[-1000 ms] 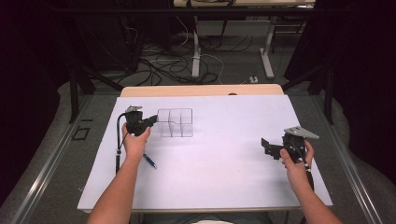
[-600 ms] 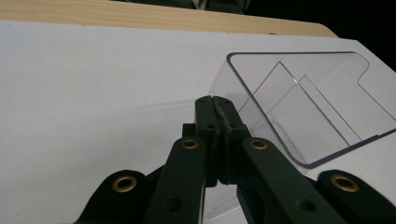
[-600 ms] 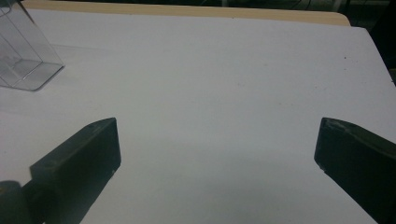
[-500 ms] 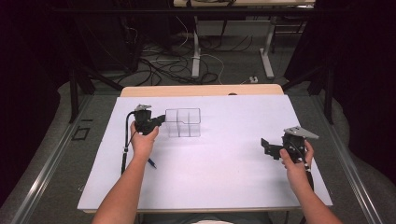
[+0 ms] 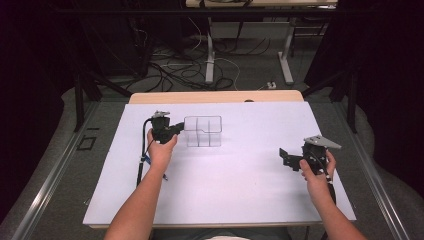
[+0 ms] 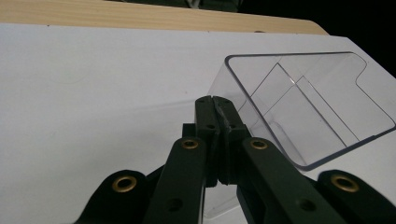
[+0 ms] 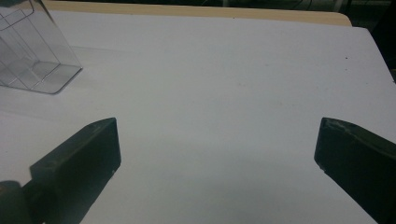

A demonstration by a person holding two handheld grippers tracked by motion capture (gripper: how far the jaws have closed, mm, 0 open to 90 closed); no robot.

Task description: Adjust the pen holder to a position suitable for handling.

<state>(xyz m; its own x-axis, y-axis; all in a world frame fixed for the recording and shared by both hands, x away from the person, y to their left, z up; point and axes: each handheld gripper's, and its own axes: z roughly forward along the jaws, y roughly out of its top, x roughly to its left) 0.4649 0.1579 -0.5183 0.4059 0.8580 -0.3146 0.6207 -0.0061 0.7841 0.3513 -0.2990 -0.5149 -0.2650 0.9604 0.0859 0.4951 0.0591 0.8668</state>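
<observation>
Left tool (image 6: 215, 100) clenched on clear divided box (image 5: 202, 131) wall (apparently); box long axis across table; right tool (image 7: 217, 149) released.

Gripper: the left gripper (image 6: 215, 100) rises from the bottom centre of the frame, its two black jaws pressed together at the tips.
Grip: the jaws are clamped on the near wall of a clear plastic box (image 6: 308, 107), at its rim.
Box: fills the right half of the frame, tilted, with clear dividers inside.
Surface: a white sheet (image 6: 93, 93) spreads across the left and centre of the frame.
Background: a strip of wooden table edge (image 6: 140, 16) runs along the top.
</observation>
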